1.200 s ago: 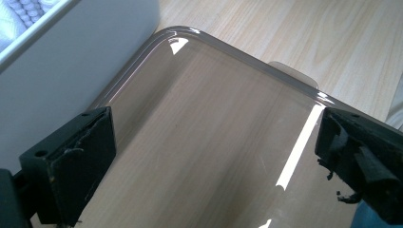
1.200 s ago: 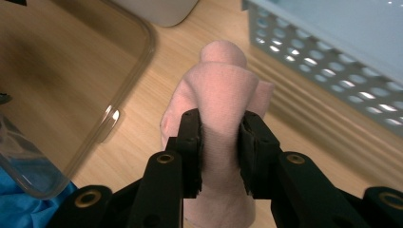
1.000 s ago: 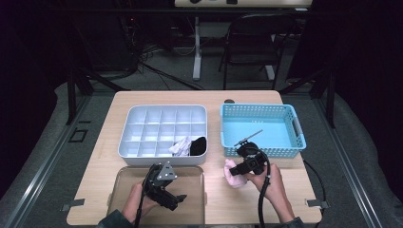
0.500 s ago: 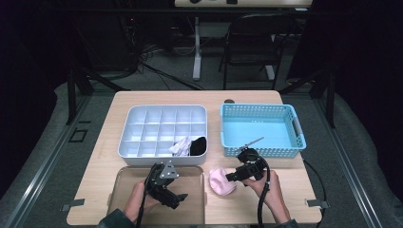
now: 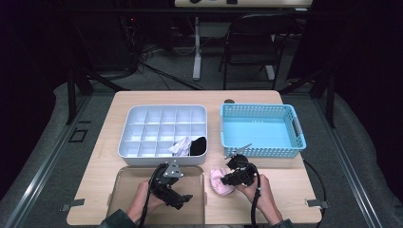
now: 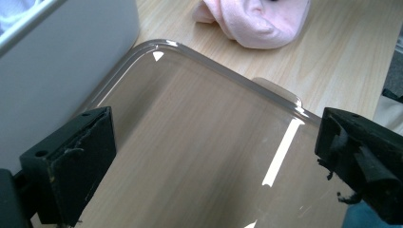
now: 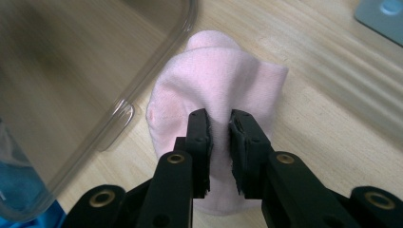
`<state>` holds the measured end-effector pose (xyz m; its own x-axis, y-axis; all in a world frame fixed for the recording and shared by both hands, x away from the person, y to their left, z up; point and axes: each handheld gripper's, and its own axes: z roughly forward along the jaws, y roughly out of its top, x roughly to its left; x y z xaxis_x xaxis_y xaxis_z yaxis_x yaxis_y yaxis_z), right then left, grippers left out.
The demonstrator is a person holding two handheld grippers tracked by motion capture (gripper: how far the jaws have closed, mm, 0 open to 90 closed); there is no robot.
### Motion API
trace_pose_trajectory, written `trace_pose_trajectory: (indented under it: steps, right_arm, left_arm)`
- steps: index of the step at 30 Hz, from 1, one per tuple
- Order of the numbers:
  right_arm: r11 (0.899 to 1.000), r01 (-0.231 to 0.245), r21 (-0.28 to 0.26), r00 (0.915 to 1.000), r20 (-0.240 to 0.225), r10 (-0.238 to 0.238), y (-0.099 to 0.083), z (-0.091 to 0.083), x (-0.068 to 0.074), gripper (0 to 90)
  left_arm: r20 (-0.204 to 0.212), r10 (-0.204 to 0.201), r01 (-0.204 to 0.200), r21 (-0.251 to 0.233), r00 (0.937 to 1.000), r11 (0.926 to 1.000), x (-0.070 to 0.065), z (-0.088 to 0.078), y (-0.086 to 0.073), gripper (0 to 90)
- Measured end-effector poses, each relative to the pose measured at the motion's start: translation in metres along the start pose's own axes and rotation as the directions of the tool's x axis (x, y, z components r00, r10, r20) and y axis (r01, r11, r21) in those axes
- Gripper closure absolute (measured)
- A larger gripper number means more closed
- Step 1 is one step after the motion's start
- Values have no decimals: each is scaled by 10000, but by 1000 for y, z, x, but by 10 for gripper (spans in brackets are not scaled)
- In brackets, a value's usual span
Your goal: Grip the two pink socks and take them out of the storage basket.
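High view: the pink sock (image 5: 221,181) lies bunched on the wooden surface (image 5: 285,190), just to the right of the clear plastic lid (image 5: 128,190) and in front of the grey divided tray (image 5: 142,128). The right gripper (image 5: 229,181) is on the sock's right side, its fingers having just been closing with the fabric between them. The left gripper (image 5: 186,199) hangs over the lid. A blue basket (image 5: 294,137) stands to the right of the tray, and a white sock (image 5: 181,145) and a black sock (image 5: 198,145) sit in the tray's front compartments.

Left gripper view: the fingers (image 6: 71,166) stand wide apart with nothing between them, above the lid (image 6: 190,142). The pink sock (image 6: 259,21) lies past the lid's far corner, and the tray's grey wall (image 6: 62,71) runs along the lid's left side.

Right gripper view: the fingers (image 7: 199,142) are nearly together and pinch a raised fold of the pink sock (image 7: 214,80), which rests on the surface just beside the lid's rounded corner (image 7: 119,109).
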<state>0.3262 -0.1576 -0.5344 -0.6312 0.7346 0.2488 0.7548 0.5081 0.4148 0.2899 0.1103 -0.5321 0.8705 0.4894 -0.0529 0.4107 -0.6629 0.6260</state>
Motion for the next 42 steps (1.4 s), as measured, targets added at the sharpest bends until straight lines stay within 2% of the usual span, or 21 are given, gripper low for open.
trace_pose_trajectory:
  steps: [1, 2, 3, 4, 7, 9, 11, 12, 16, 17, 18, 19, 22, 25, 26, 28, 32, 34, 36, 40, 42]
  right_arm:
    - [9993, -313, -190, 9995, -84, 312, -1, 1, -1, 784]
    - [9994, -306, -164, 9994, -160, 304, -1, 0, -3, 781]
    - [9993, -358, -106, 9980, -527, 351, -2, -2, -8, 778]
    - [9978, -638, -179, 9949, -796, 622, -3, -2, -10, 775]
    - [9906, -1210, -634, 9878, -1059, 1139, -8, -7, -19, 729]
    - [9928, -1130, -391, 9895, -951, 1089, -9, -8, -20, 652]
    - [9934, -1060, -427, 9914, -814, 1023, -10, -7, -19, 644]
    - [9947, -970, -355, 9928, -746, 941, -10, -9, -19, 603]
    - [9877, -1121, -1093, 9930, -483, 1073, -17, -22, -25, 572]
    - [9866, -1251, -1048, 9915, -486, 1206, -19, -22, -26, 576]
    - [9872, -1242, -1000, 9916, -487, 1199, -21, -21, -27, 578]
    - [9875, -1290, -905, 9909, -492, 1250, -22, -19, -27, 591]
    - [9892, -1233, -788, 9918, -442, 1201, -24, -12, -24, 649]
    - [9888, -1303, -733, 9906, -512, 1267, -23, -7, -21, 684]
    - [9925, -1103, -526, 9932, -421, 1082, -23, -7, -21, 696]
    - [9940, -1005, -430, 9943, -393, 988, -21, -4, -18, 709]
    - [9931, -1112, -379, 9933, -374, 1098, -20, 3, -14, 737]
    - [9942, -1041, -282, 9943, -279, 1033, -20, 3, -13, 741]
    - [9928, -1123, -411, 9931, -374, 1108, -21, 4, -12, 741]
    - [9929, -1136, -338, 9927, -449, 1121, -21, 4, -13, 740]
    - [9937, -1084, -268, 9935, -385, 1073, -21, 5, -14, 737]
  left_arm:
    - [-4, 28, -28, 14, 10000, 10000, 0, 0, 1, 3]
    - [60, -24, 24, -17, 10000, 10000, 0, 1, 1, 3]
    - [83, -41, 42, -60, 10000, 10000, 0, 0, 1, 3]
    - [165, -117, 119, -151, 9998, 9998, 0, 0, 0, 3]
    - [243, -180, 182, -74, 9995, 9998, 0, 3, 0, 3]
    - [249, -168, 168, -24, 9995, 9999, -1, 5, 2, 8]
    - [349, -263, 264, -29, 9990, 9996, -4, 7, 6, 12]
    - [462, -222, 227, -105, 9987, 9997, -6, 8, 9, 3]
    - [715, 8, 8, -217, 9974, 9998, -16, 14, 24, 16]
    - [932, -10, 34, -248, 9957, 9997, -16, 17, 28, 35]
    - [939, -18, 34, -162, 9956, 9999, -18, 21, 31, 72]
    - [1148, -175, 185, -83, 9932, 9998, -18, 27, 34, 105]
    - [1184, -678, 642, 344, 9907, 9973, -16, 43, 41, 231]
    - [896, -1066, 996, 785, 9903, 9919, -14, 54, 44, 312]
    - [817, -1228, 1159, 848, 9891, 9896, -13, 58, 45, 320]
    - [697, -1179, 1092, 1178, 9906, 9870, -12, 63, 47, 372]
    - [724, -1319, 1241, 1041, 9886, 9868, -11, 67, 52, 471]
    - [675, -1322, 1247, 1050, 9889, 9866, -12, 69, 53, 563]
    - [608, -1362, 1293, 1063, 9888, 9859, -12, 72, 52, 584]
    - [634, -1132, 1070, 936, 9916, 9898, -16, 73, 53, 721]
    - [571, -997, 958, 676, 9934, 9931, -18, 71, 52, 772]
